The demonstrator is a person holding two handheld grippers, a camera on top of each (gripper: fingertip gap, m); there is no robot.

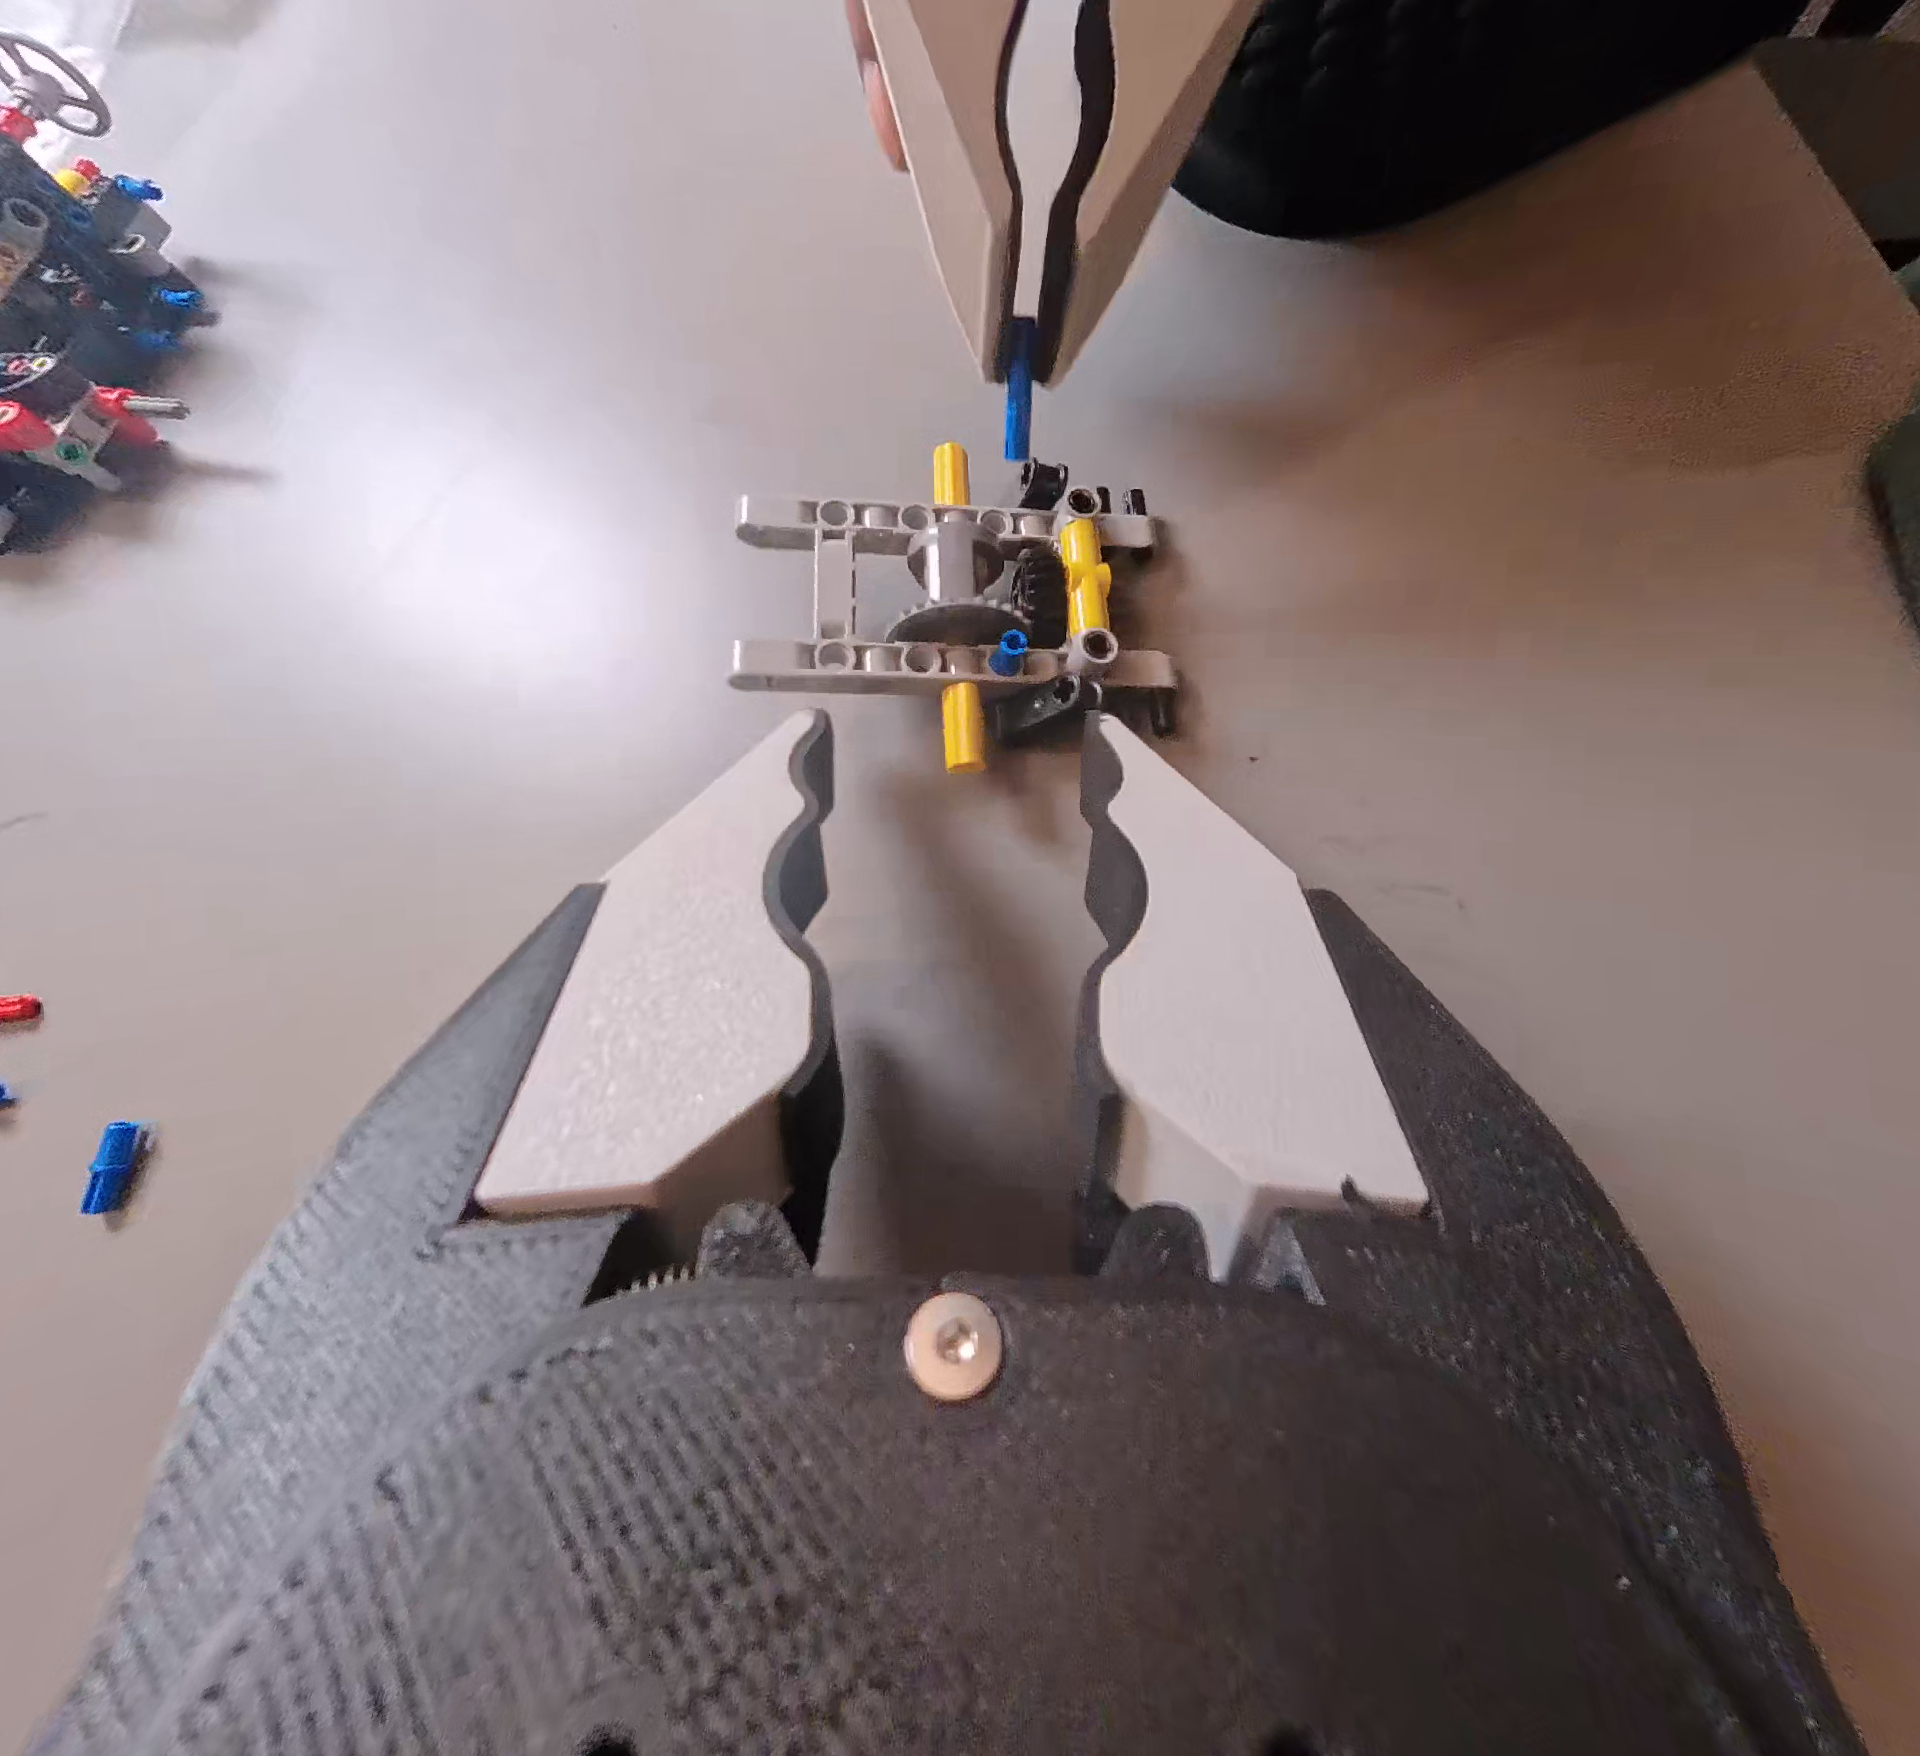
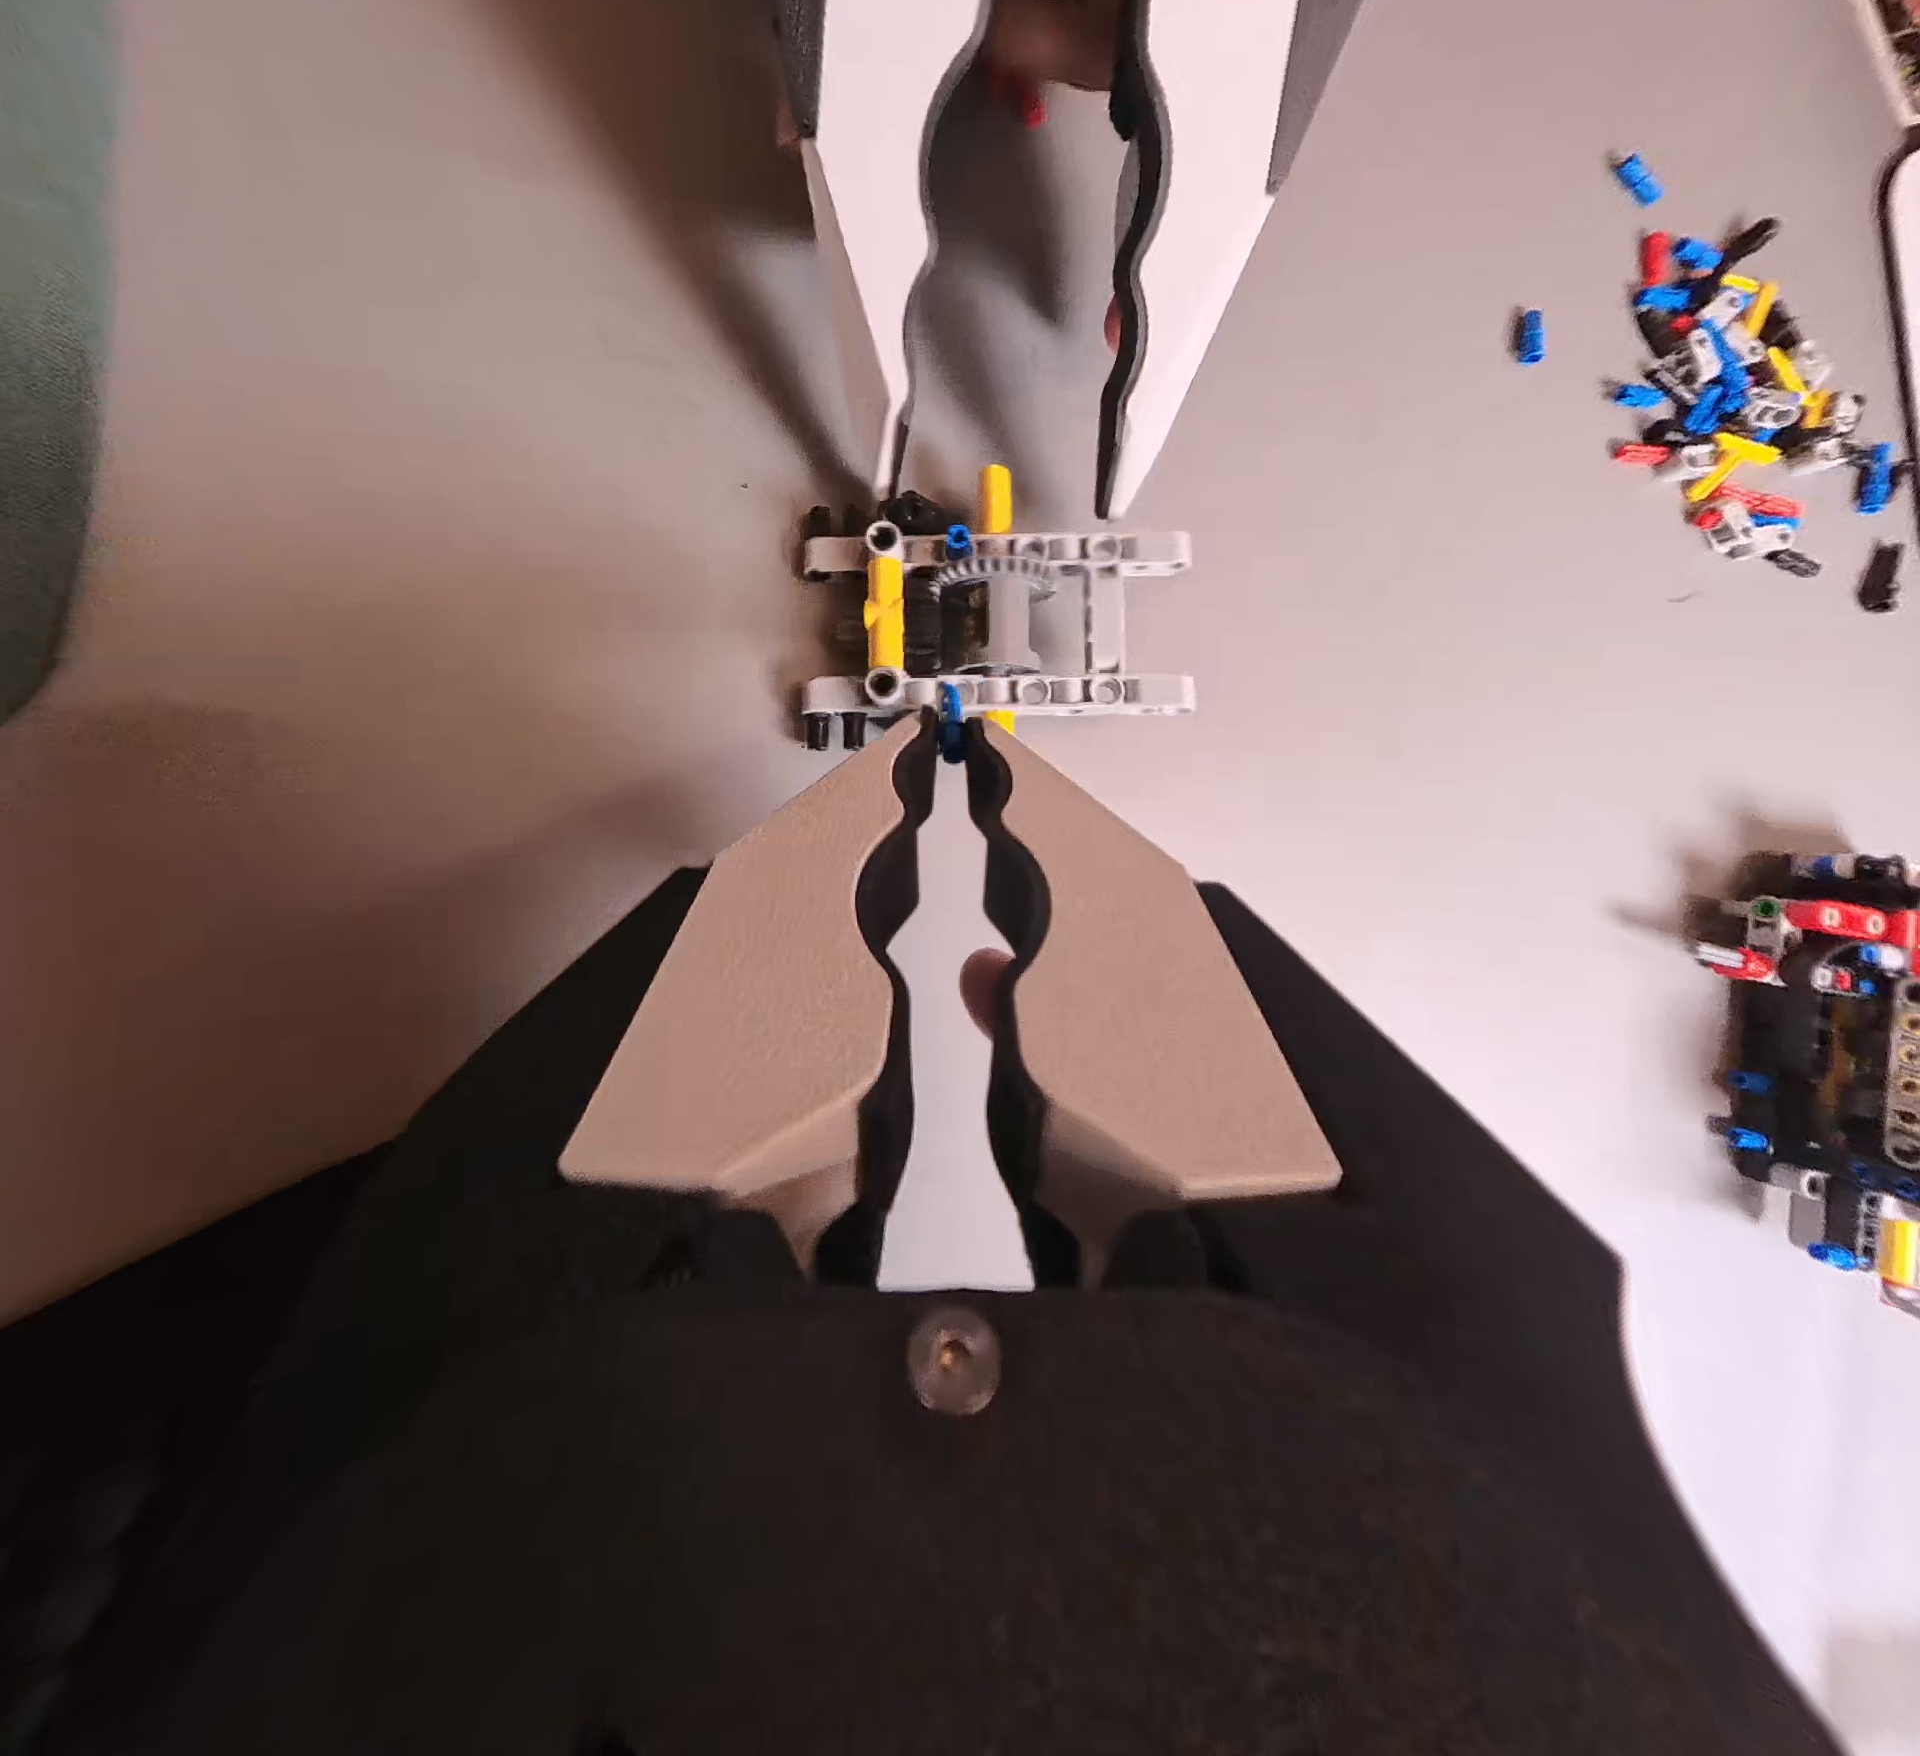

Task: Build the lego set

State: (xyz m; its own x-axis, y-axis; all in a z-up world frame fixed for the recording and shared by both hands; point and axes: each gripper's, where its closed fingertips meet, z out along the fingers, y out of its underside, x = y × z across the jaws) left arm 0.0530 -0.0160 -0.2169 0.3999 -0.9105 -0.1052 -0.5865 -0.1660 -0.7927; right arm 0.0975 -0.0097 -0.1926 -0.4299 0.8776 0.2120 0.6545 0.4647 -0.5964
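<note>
Because the small frame [image 1: 951, 600] is light, stiff plastic resting loose on the surface [image 1: 468, 511], it would likely skid under a push, so a hold across its two long grey beams looks soundest to me. Nearest in the left wrist view, the left gripper [image 1: 956, 750] stands wide and empty, its tips just short of the frame's near beam and a yellow rod [image 1: 961, 724]. Beyond, the right gripper [image 1: 1023, 361] is closed narrowly on a blue pin [image 1: 1018, 402], poised over the far beam. Farther off lie a larger built model [image 2: 1829, 1072] and a heap of loose pieces [image 2: 1735, 418], well clear of the work.
</note>
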